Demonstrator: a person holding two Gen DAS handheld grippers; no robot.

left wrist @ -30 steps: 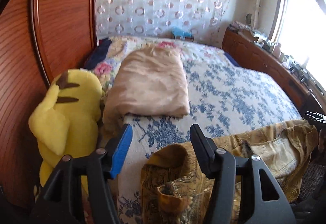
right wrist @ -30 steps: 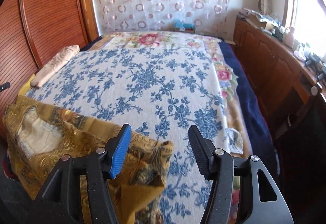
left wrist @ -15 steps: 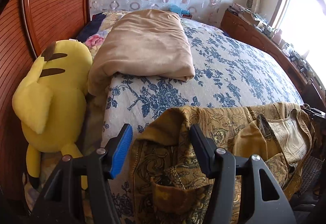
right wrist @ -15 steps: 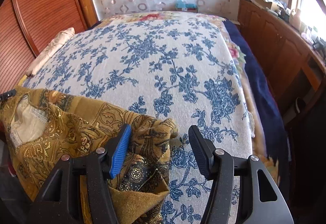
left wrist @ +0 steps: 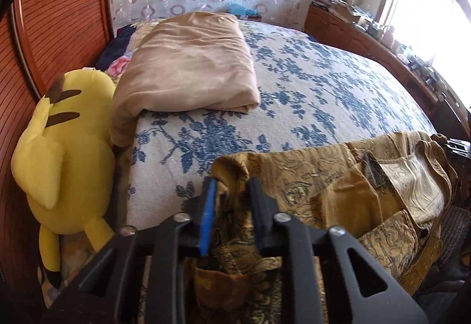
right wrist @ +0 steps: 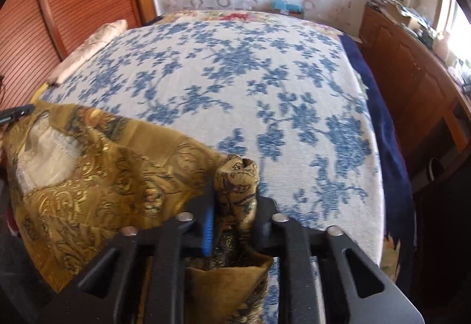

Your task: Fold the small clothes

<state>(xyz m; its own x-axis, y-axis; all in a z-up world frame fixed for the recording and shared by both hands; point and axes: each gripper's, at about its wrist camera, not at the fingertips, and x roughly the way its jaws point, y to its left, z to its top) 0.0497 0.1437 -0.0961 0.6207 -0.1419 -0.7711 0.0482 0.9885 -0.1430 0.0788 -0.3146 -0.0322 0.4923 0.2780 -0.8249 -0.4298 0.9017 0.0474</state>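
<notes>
both grippers have just been closing, and each now has a bunched corner of the gold patterned garment (left wrist: 309, 176) between its jaws, where a second ago the jaws stood wide with the cloth loose under them. both views also sit lower and closer over the bed than before.

left gripper (left wrist: 231, 191): jaws narrow, the blue pad and the black pad pressing a ridge of the garment's edge at the near left end of the cloth. right gripper (right wrist: 234, 200): jaws narrow too, pinching a rolled-up knot of the same garment (right wrist: 103, 173) at its near right end.

the garment lies across the near edge of the bed, on the white bedspread with blue flowers (left wrist: 309, 94), stretched between the two grippers, with a pale lining patch showing toward its middle.

farther back on the bedspread (right wrist: 235, 73) lies a folded beige blanket (left wrist: 188, 64). a yellow plush toy (left wrist: 61, 147) sits between the bed and the wooden wall panel (left wrist: 59, 14). a wooden cabinet (right wrist: 412, 82) runs along the other side of the bed, under the window.
</notes>
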